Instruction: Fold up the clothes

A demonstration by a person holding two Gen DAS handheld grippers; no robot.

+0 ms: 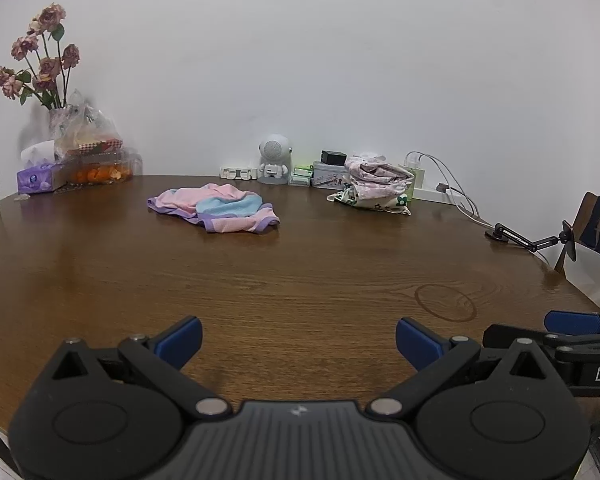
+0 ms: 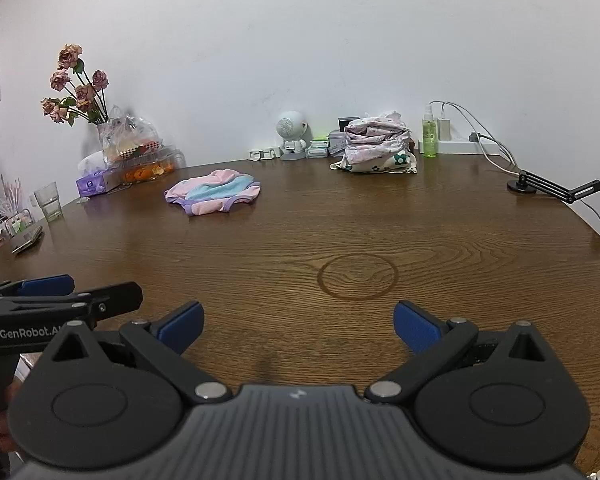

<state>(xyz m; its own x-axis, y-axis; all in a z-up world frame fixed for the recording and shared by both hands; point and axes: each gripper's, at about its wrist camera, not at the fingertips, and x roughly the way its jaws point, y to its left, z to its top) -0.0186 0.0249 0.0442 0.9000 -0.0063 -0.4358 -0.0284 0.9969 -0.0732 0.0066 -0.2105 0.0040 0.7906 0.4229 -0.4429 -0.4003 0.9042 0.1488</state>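
Nearest the cameras, two black handheld grippers with blue finger pads hover side by side over the near edge of a round, dark wooden table (image 1: 260,272). The left gripper (image 1: 299,344) has its fingers spread wide apart, holding nothing; the right gripper (image 2: 298,326) is likewise spread wide and empty. In each wrist view the other gripper shows at the frame's edge, just beside the one carrying the camera. A faint ring mark (image 2: 357,277) stains the bare wood a little beyond the right gripper. Farther across the table, well apart from both grippers, lies a crumpled garment (image 1: 214,208) in pink, light blue and purple, resting loosely in a heap. Toward the far right sits a stack of folded floral clothes (image 2: 376,144). Along the far edge, against a white wall, stand a small white robot-shaped figure (image 1: 275,160), a green spray bottle (image 2: 429,136), a purple tissue box (image 1: 40,178), and a vase of dried pink roses (image 1: 44,56). A drinking glass (image 2: 49,201) stands at the left edge.
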